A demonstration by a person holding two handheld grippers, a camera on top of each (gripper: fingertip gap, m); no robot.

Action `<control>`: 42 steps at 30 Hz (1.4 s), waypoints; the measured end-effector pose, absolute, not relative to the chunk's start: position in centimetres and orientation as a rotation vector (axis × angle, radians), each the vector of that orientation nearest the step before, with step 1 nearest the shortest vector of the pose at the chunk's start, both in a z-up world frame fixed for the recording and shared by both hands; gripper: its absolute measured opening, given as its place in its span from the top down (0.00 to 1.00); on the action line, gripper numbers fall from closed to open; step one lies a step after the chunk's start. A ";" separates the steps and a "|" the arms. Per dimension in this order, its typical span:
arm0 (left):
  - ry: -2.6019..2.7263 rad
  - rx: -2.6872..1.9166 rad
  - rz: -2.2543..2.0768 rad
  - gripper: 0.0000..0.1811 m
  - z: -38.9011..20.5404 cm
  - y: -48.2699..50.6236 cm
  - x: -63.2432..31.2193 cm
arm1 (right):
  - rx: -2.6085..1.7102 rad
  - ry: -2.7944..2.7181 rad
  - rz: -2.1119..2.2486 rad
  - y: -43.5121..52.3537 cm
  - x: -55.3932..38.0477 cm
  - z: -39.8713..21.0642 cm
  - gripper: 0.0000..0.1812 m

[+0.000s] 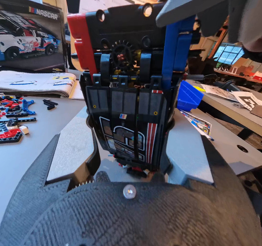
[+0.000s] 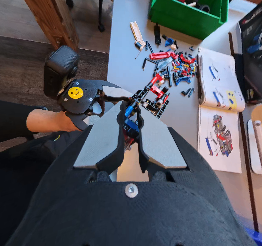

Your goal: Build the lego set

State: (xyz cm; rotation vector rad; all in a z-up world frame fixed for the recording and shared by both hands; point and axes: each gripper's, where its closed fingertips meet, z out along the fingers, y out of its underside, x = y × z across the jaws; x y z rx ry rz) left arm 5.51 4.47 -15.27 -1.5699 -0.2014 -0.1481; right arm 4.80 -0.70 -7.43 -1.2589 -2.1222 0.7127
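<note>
My left gripper [image 1: 129, 120] is shut on the partly built lego car [image 1: 127, 72], clamping its sides. The car stands on end above the table: a black stickered panel, a red part at the upper left, a blue part at the upper right, and a black gear in the middle. My right gripper [image 2: 130, 107] is shut on the car's blue part [image 2: 128, 111]. One of its grey fingers [image 1: 184, 8] shows at the top right of the left wrist view. The left gripper [image 2: 125, 96], with a yellow sticker, shows in the right wrist view, held by a hand.
Several loose pieces [image 1: 12, 111] lie on the grey table [image 2: 124, 55], also seen in the right wrist view [image 2: 177, 67]. Beyond them are an open instruction booklet [image 2: 218, 80], the set's box [image 1: 31, 38] and a green bin [image 2: 184, 15]. A blue bin [image 1: 188, 96] stands to the right. The gap from one gripper's tips to the other's is roughly 9 cm.
</note>
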 end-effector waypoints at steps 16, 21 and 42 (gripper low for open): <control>-0.072 -1.504 -0.378 0.41 -16.1 2.2 6.9 | -1.159 -2.004 1.334 5.3 10.3 -14.2 0.64; -0.050 -1.506 -0.466 0.41 -16.4 3.9 8.7 | -1.253 -2.094 1.307 7.2 14.2 -21.9 0.55; -0.051 -1.849 -0.731 0.45 -24.4 7.2 13.8 | -1.214 -2.091 0.914 11.1 16.4 -25.7 0.61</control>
